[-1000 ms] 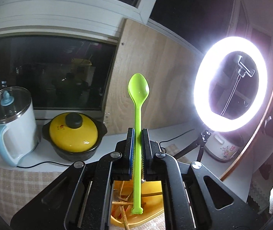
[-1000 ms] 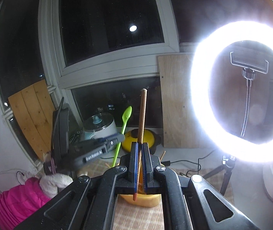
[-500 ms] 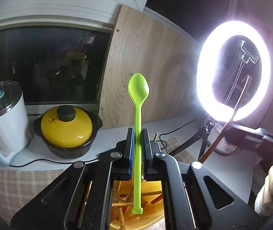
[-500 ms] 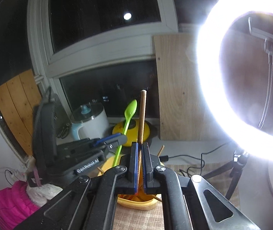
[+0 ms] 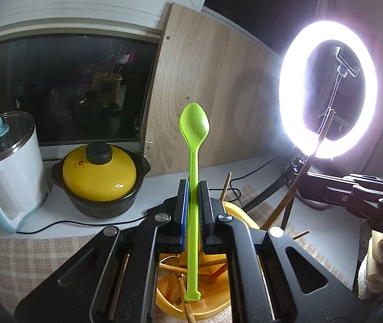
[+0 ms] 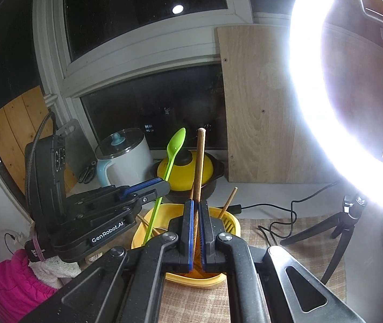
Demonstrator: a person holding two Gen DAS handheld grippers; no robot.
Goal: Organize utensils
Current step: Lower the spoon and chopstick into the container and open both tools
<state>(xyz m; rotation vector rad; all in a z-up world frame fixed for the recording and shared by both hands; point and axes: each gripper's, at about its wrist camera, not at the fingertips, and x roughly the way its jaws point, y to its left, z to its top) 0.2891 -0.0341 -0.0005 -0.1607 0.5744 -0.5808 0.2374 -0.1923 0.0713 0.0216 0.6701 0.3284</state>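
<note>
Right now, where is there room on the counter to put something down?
Bare checked cloth lies left of the yellow container, in front of the kettle. More lies between container and tripod, crossed by a black cable. The container, full of wooden sticks, is crowded, with the left gripper and right gripper above.

Dark night window (image 6: 148,27), white frame; wood panel (image 5: 204,94) leaning; ring light (image 5: 328,88) glaring.

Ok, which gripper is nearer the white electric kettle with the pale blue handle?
Left. The left gripper, clamping a green plastic spoon, sits between the white kettle and the right gripper, which clamps a wooden chopstick over the yellow basket.
</note>
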